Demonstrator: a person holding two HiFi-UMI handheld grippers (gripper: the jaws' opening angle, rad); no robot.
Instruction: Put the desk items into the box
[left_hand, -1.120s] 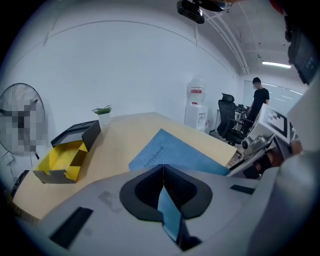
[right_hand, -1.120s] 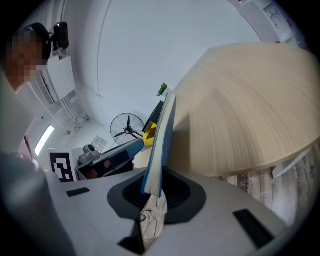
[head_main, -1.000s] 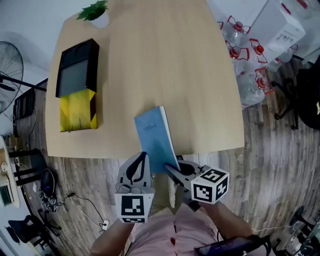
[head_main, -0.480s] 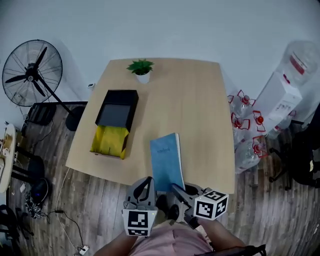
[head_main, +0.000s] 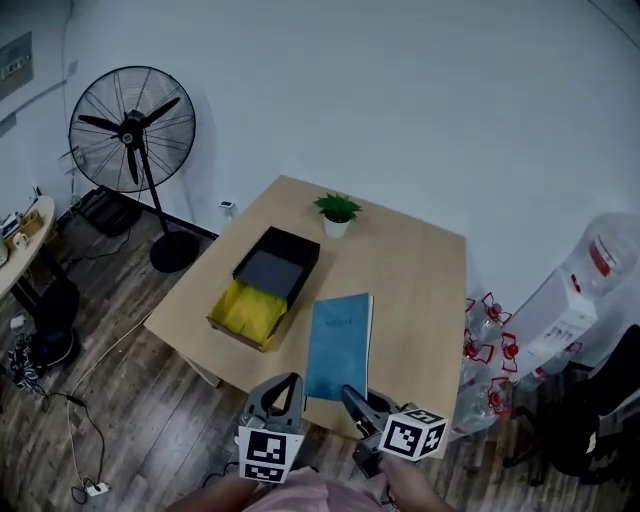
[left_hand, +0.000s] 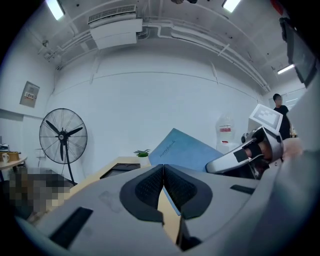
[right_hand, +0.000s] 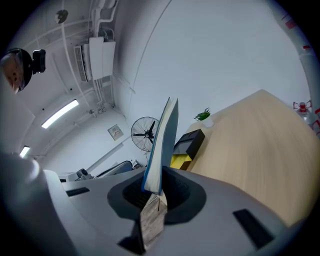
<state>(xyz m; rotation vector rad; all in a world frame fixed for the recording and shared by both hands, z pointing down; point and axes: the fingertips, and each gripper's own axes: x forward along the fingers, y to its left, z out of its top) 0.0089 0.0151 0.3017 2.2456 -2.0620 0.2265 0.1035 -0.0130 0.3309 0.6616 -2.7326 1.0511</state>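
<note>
Compared with a second ago, the table (head_main: 425, 290) is sitting much farther off and smaller in the head view, and the fan (head_main: 130, 125) and the wall are coming into sight. The notebook (head_main: 340, 345) is no longer overlapping the near table edge alone but hanging over the tabletop, seemingly lifted.

The right gripper (head_main: 352, 398) is clamping the blue notebook by its near end; in the right gripper view its jaws are pinching the book edge-on, so the book (right_hand: 162, 142) is standing up out of the claw (right_hand: 159, 184). Holding it by one short end is probably meant to leave the far end free to go in first.

The left gripper (head_main: 288, 385) is riding beside it with its jaws pressed together on nothing, apparently just kept out of the way (left_hand: 163, 169).

The box (head_main: 265, 285), black with a yellow flap folded out, is lying open on the table to the left of the notebook, with a small plant (head_main: 337, 212) beyond it. The notebook is not yet in the box.
</note>
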